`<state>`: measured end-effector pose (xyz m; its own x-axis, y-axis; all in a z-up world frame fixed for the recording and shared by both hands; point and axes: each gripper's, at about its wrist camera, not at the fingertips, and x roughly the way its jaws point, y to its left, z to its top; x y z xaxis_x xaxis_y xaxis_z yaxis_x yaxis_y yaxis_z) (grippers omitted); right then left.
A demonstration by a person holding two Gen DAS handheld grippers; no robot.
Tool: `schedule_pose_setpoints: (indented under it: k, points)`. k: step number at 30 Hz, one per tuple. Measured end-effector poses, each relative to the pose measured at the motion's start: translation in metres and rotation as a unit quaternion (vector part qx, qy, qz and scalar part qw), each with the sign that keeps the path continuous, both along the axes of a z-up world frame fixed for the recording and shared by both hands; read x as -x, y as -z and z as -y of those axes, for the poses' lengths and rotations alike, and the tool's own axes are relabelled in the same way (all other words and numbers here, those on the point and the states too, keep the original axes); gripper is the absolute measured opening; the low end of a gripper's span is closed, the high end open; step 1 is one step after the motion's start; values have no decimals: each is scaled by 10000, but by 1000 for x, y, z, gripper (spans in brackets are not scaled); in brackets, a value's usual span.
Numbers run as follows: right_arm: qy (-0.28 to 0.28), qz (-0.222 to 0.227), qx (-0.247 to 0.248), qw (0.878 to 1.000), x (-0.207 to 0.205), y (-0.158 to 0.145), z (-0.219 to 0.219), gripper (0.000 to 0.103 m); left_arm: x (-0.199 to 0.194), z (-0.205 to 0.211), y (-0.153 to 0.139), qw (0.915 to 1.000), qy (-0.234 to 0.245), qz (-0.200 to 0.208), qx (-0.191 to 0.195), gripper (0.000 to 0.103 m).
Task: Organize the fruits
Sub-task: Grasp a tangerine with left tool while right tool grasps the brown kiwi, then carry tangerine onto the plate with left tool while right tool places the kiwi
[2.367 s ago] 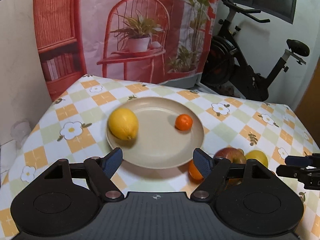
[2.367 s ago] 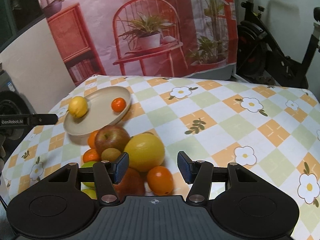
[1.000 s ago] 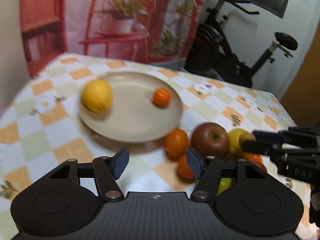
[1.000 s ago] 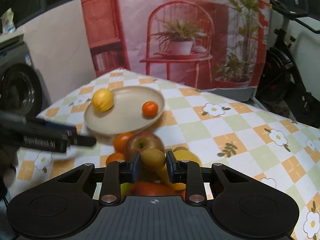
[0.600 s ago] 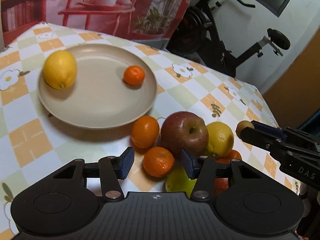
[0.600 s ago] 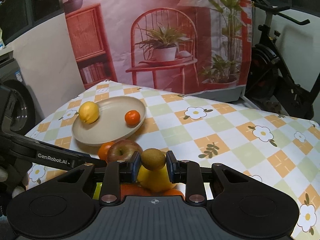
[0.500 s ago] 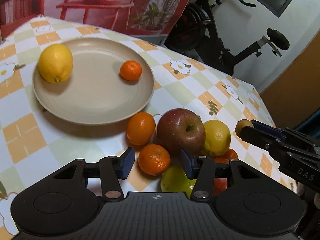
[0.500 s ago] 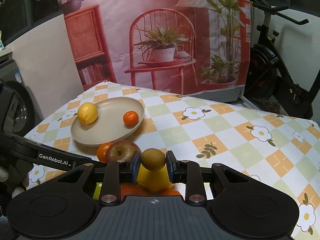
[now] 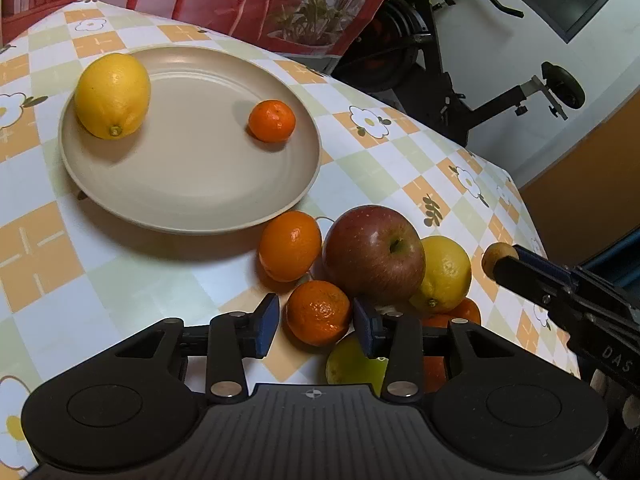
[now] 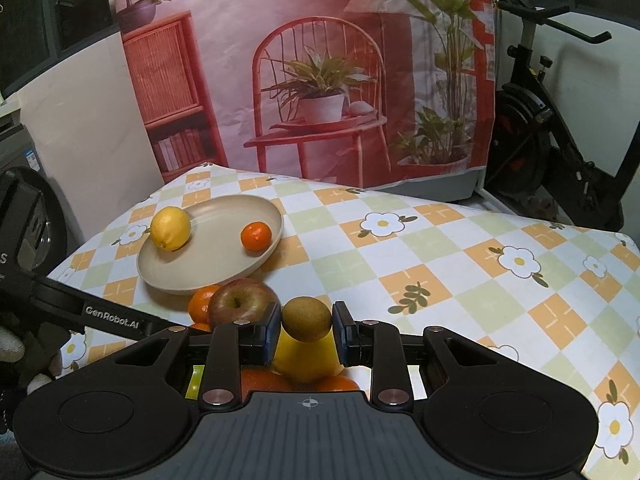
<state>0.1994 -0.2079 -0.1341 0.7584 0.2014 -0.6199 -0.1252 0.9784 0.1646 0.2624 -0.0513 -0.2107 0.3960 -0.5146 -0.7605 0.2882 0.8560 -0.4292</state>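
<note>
A beige plate (image 9: 192, 200) (image 10: 176, 276) holds a lemon (image 9: 113, 95) and a small mandarin (image 9: 272, 121). In front of it lies a pile: a red apple (image 9: 374, 254), an orange (image 9: 290, 246), a lemon (image 9: 448, 272), a green fruit (image 9: 352, 364) and a mandarin (image 9: 319, 312). My left gripper (image 9: 314, 322) is open, its fingers either side of that mandarin without closing on it. My right gripper (image 10: 306, 326) is shut on a brown kiwi (image 10: 307, 323), held above the pile; the kiwi also shows in the left wrist view (image 9: 494, 258).
The table has a checked flower-print cloth (image 10: 460, 264). An exercise bike (image 10: 552, 128) stands behind the table at the right. A printed backdrop (image 10: 312, 80) hangs at the back. The table's right edge (image 9: 532, 216) drops off near the pile.
My left gripper has moved right and down from the plate to the pile, and now straddles the mandarin. My right gripper closed on the kiwi and lifted it off the pile.
</note>
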Motion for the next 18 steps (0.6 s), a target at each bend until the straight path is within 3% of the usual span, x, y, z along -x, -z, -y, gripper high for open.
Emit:
schedule_pose_setpoints:
  k: [9, 18]
  points:
    - [-3, -20, 2, 10000, 0, 2, -3, 25, 2, 3, 0, 9998, 89, 131, -142, 39]
    - [-40, -21, -21, 10000, -2, 1, -5, 25, 11, -16, -17, 9979, -56, 532, -370, 38]
